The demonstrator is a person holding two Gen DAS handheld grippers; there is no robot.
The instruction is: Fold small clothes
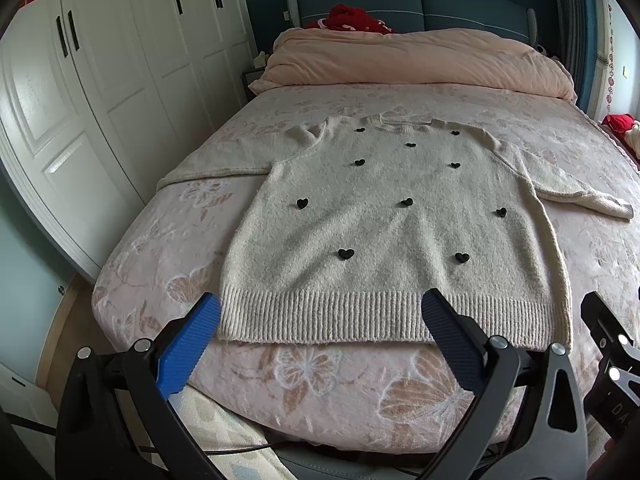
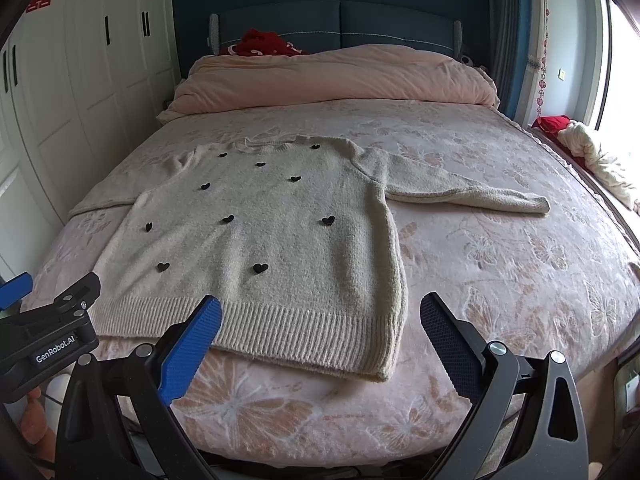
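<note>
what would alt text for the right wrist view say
A cream knit sweater dotted with small black hearts lies flat and unfolded on a pink floral bed, sleeves spread out to the sides. The open right gripper hovers at its ribbed hem, jaws apart and empty. The left gripper shows at the left edge.
</note>
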